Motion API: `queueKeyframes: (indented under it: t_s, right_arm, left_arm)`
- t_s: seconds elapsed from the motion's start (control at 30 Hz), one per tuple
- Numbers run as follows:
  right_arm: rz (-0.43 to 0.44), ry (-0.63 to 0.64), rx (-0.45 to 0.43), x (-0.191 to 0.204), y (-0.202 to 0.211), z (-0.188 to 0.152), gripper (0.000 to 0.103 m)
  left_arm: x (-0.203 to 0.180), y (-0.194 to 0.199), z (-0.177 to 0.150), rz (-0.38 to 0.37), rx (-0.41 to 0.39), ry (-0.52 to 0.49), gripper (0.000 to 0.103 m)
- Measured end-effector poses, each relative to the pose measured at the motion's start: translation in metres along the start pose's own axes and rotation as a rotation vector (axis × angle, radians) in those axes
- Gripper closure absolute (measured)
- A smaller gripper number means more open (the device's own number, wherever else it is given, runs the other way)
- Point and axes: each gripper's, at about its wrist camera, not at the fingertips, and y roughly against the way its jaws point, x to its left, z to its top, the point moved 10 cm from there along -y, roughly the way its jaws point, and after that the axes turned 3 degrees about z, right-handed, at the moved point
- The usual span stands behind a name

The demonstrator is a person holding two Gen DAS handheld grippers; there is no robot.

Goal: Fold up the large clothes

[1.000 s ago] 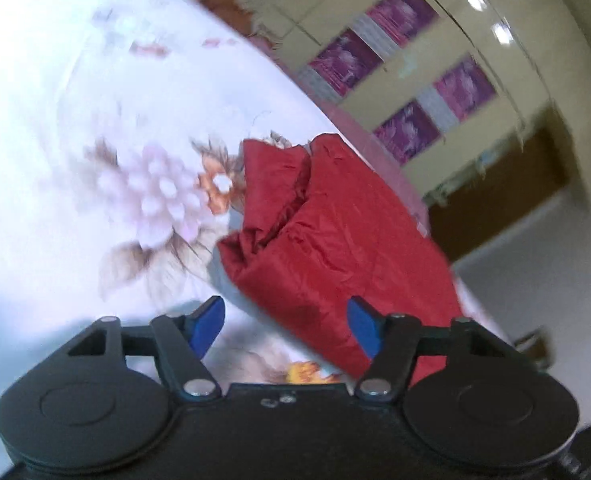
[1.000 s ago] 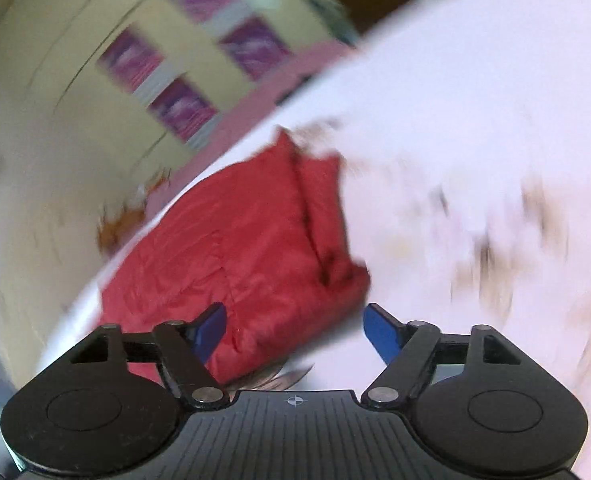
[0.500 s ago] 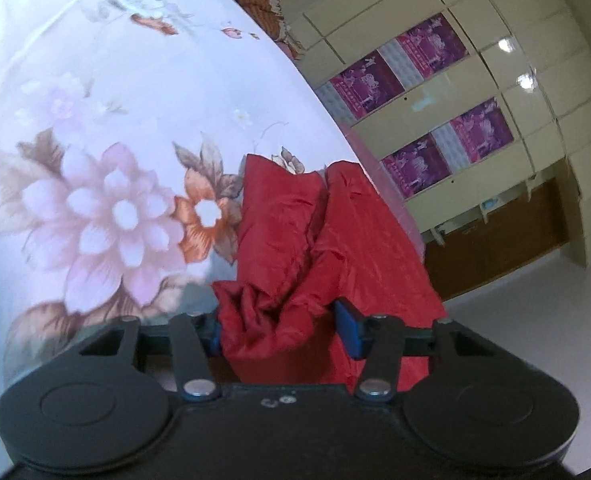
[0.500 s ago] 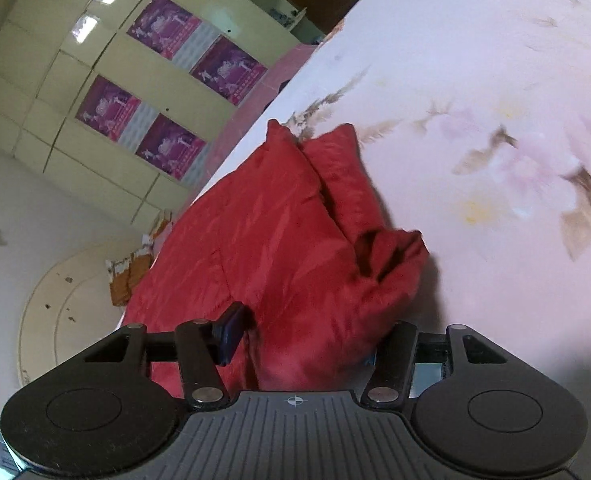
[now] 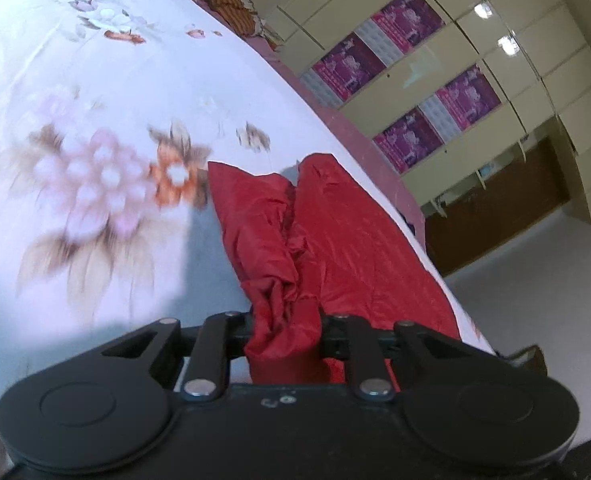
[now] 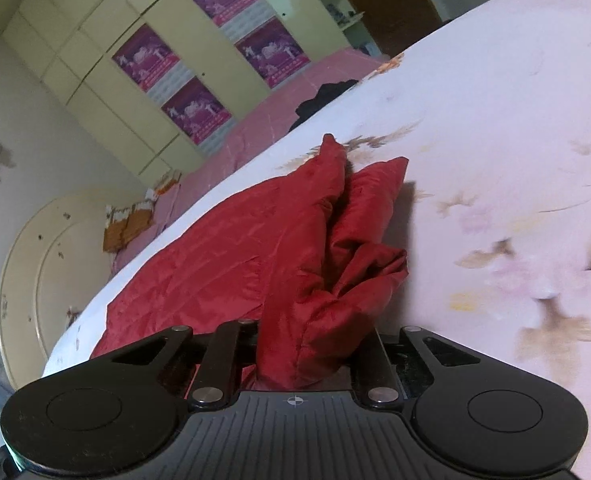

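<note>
Left wrist view: the left gripper (image 5: 283, 326) is clamped tight on a bunched corner of the shiny red quilted garment (image 5: 335, 240).

Its jaws are closed in on the fabric, which rises crumpled between them. On the right wrist view, the right gripper (image 6: 307, 344) is likewise pinched onto another gathered fold of the garment (image 6: 231, 256). The rest of it lies spread on the white floral bedsheet (image 5: 95, 152), near the bed's edge. Beyond stands a cream wardrobe with purple posters (image 5: 435, 92).
</note>
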Motion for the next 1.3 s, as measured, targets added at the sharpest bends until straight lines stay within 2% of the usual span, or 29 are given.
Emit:
queueKeyframes:
  t_s: [0.27,0.5,0.7,0.83,0.9,1.0,1.07,1.1,1.13,1.2,1.27,1.3]
  right_arm:
    - [0.013,0.020,0.080,-0.048,0.068,-0.030,0.087]
    - [0.041,0.004,0.106,-0.076,0.117,-0.040,0.087]
    - [0.044,-0.026,0.136,-0.088,0.149,-0.055,0.087]
    - [0.031,-0.047,0.155,-0.099,0.153,-0.068,0.086]
    - [0.018,-0.065,0.156,-0.105,0.148,-0.071,0.086]
    - [-0.015,-0.099,0.148,-0.110,0.147,-0.070,0.074]
    - [-0.067,-0.067,0.128,-0.109,0.154,-0.069,0.043]
    - [-0.083,-0.046,0.115,-0.107,0.159,-0.068,0.038]
    - [-0.114,-0.024,0.090,-0.108,0.166,-0.065,0.033]
    - [-0.207,-0.006,0.025,-0.118,0.186,-0.056,0.033]
    - [-0.257,-0.019,-0.070,-0.125,0.215,-0.047,0.034]
    - [-0.275,-0.002,-0.124,-0.122,0.228,-0.041,0.042]
  left_arm:
    - [-0.003,0.056,-0.079,0.036,0.000,0.010,0.084]
    - [-0.007,0.101,-0.129,0.067,-0.015,0.010,0.084]
    - [0.005,0.133,-0.157,0.094,-0.013,0.021,0.084]
    - [0.014,0.137,-0.167,0.100,0.010,0.032,0.082]
    - [0.021,0.131,-0.169,0.105,0.023,0.061,0.072]
    - [0.026,0.129,-0.170,0.081,0.023,0.132,0.065]
    - [0.024,0.129,-0.169,0.074,0.025,0.127,0.057]
    - [0.023,0.131,-0.169,0.067,0.025,0.126,0.050]
    - [0.023,0.133,-0.170,0.062,0.023,0.129,0.049]
    - [0.023,0.136,-0.174,0.064,0.026,0.129,0.047]
    - [0.021,0.139,-0.178,0.059,0.023,0.099,0.047]
    - [0.020,0.139,-0.179,0.056,0.021,0.085,0.047]
